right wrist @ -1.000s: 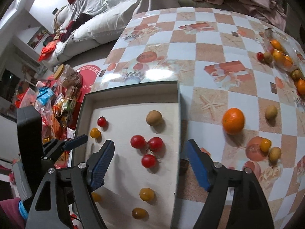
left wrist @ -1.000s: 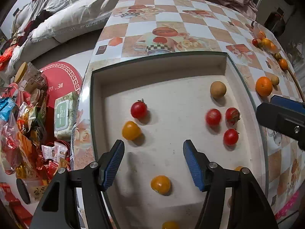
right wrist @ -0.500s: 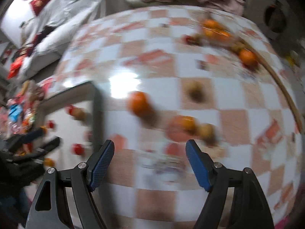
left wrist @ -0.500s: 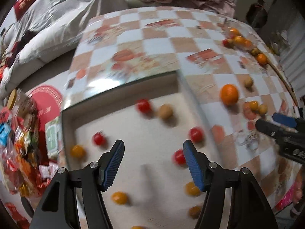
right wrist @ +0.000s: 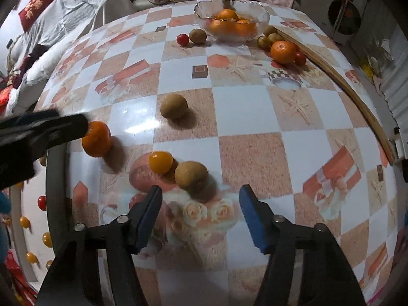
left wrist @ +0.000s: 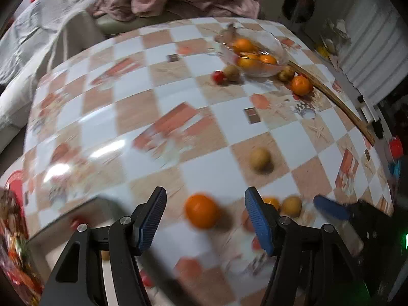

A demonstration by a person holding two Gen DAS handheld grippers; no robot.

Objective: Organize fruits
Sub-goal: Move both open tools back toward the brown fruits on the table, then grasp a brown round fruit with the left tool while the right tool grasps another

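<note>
Both tongs, left [left wrist: 205,225] and right [right wrist: 200,213], are held wide open and empty; the orange [left wrist: 201,214] between the left tips could be nudged and rolled away along the bench [right wrist: 255,153].

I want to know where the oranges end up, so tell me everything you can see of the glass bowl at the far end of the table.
The glass bowl is clear, round and shallow, with a wavy, scalloped rim. It stands upright on the checked tablecloth at the far end of the table. Several oranges are piled inside, visible through the wall. Small brown fruits and a red cherry tomato lie on the cloth close beside it; whether any touches the bowl cannot be told. No gripper is near it.
</note>
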